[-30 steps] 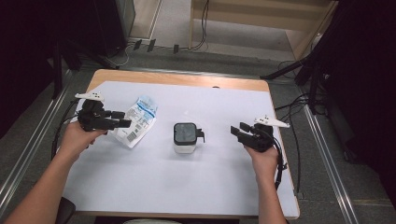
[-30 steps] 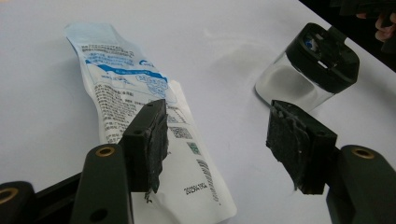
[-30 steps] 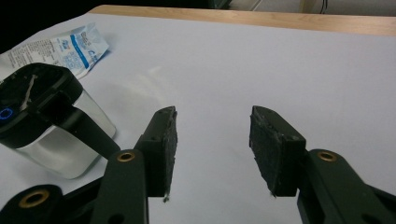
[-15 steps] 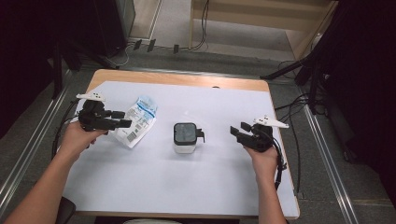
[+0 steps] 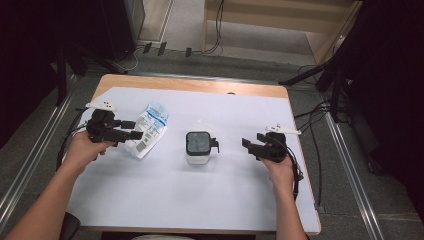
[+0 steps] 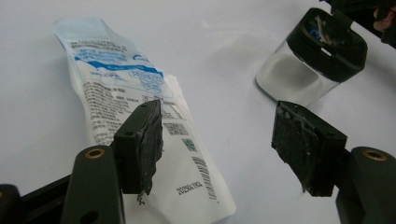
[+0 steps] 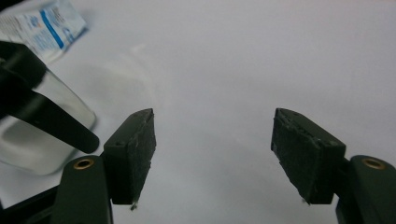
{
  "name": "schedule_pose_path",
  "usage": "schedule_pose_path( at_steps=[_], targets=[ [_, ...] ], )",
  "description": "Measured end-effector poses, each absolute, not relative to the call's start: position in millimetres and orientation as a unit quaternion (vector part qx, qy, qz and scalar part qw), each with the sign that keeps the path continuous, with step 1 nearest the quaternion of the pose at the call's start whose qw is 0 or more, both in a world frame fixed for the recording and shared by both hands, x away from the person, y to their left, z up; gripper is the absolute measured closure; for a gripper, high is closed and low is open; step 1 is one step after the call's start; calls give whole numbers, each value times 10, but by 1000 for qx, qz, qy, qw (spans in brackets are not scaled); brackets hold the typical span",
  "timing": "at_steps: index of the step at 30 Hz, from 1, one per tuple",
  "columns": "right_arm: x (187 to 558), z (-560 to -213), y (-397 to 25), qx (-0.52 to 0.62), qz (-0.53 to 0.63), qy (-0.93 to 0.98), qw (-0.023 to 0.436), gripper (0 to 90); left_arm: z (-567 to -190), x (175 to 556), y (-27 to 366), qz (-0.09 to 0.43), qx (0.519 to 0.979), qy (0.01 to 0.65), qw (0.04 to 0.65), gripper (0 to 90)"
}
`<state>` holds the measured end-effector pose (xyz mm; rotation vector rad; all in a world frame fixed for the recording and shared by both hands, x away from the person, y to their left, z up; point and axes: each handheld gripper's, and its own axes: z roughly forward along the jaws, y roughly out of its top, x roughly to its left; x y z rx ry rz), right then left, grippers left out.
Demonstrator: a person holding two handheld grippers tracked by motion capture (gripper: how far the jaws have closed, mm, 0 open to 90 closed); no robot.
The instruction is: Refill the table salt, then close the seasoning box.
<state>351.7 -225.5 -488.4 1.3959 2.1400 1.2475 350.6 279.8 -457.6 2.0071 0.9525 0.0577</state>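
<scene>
While the clear container (image 5: 198,148) sits mid-table, we hold the left gripper (image 5: 131,130) wide over the pouch (image 5: 148,129) beside it, right gripper (image 5: 248,145) wide opposite.

Even overhead light, soft shadows, dark surroundings, mildly blurred close-ups.

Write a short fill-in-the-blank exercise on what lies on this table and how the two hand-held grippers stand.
1. The jaws of the left hand-held gripper stand ____.
2. The clear container has a lid coloured ____.
3. The white and blue pouch lies nearest the ____ hand-held gripper.
4. The right hand-held gripper holds ____.

Missing words: open; black; left; nothing
</scene>
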Motion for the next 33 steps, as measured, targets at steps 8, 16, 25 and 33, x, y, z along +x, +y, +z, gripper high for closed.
schedule_pose_path(
  at_steps=[8, 16, 25, 33],
  targets=[
    [3592, -4889, -2272, 505, 456, 717, 148, 332, -4590, 3458, 2890, 19, 800, 394, 452, 349],
    [3553, -4830, -2279, 500, 464, 711, 171, 342, -4583, 3439, 2879, 35, 798, 391, 457, 350],
    [3551, -4827, -2265, 496, 452, 720, 180, 343, -4614, 3442, 2841, 27, 804, 382, 455, 333],
    [3557, -4838, -2225, 491, 444, 728, 178, 341, -4626, 3442, 2813, 31, 806, 381, 453, 323]
  ],
)
